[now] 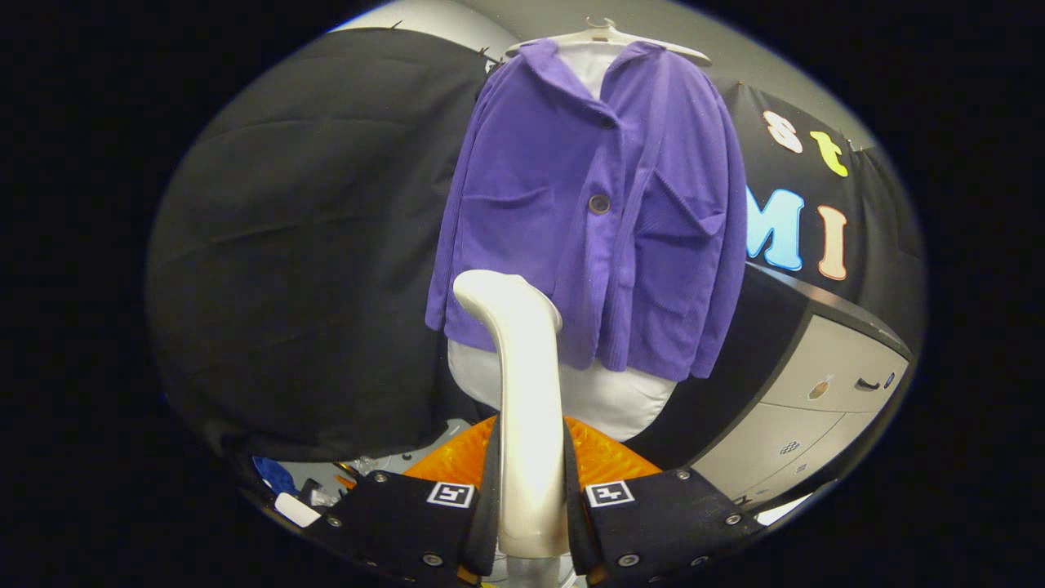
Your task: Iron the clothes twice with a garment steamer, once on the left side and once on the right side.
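- beyond my fingers the black cloth wall [302,245] fills the background, with a grey drawer cabinet [824,392] off to my right
- straight ahead, well past my fingertips, a purple jacket [596,212] hangs on a pale hanger [608,37]; it is buttoned at the middle, with a white form [608,400] showing below its hem
- just ahead of my fingers an orange ridged surface [604,457] lies under the white form
- the cream garment steamer [522,392] stands upright between my fingers, its curved head level with the jacket's hem on my left of centre
- my gripper [531,498] is clenched on the steamer's handle, both fingers pressing its sides
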`<action>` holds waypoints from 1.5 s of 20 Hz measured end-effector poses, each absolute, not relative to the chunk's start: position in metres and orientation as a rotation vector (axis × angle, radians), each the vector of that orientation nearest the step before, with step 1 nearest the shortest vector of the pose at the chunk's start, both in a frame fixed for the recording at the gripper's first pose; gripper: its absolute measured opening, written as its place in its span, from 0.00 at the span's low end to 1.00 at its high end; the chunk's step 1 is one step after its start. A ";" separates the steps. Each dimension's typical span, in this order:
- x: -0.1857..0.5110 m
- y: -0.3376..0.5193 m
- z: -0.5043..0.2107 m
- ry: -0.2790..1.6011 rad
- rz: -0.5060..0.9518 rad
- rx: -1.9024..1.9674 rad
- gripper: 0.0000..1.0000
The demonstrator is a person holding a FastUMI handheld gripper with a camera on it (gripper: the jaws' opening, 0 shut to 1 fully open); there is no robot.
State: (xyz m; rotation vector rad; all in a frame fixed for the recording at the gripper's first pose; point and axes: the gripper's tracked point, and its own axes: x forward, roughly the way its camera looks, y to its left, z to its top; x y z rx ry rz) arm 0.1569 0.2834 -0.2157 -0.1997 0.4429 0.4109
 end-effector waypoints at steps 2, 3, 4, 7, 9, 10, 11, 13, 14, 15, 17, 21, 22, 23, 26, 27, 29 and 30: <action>0.158 0.275 -0.181 0.394 0.410 -0.159 0.35; 0.159 0.267 -0.165 0.380 0.407 -0.144 0.35; 0.161 0.258 -0.146 0.345 0.396 -0.120 0.35; 0.172 0.227 -0.089 0.242 0.345 -0.074 0.35; 0.181 0.201 -0.068 0.215 0.312 -0.054 0.35; 0.186 0.187 -0.057 0.201 0.295 -0.049 0.35; 0.191 0.173 -0.047 0.187 0.279 -0.049 0.35; 0.203 0.143 -0.030 0.167 0.249 -0.042 0.35; 0.211 0.127 -0.021 0.161 0.230 -0.037 0.35; 0.218 0.111 -0.012 0.153 0.210 -0.034 0.35; 0.234 0.081 0.005 0.139 0.172 -0.023 0.35; 0.269 0.028 0.037 0.107 0.108 -0.007 0.35; 0.279 0.015 0.044 0.101 0.095 0.003 0.35; 0.290 0.004 0.052 0.093 0.084 0.009 0.35; 0.319 -0.028 0.073 0.065 0.046 0.004 0.35; 0.330 -0.037 0.080 0.055 0.034 0.002 0.35; 0.353 -0.054 0.087 0.053 0.010 -0.005 0.35; 0.364 -0.062 0.089 0.052 -0.005 -0.013 0.35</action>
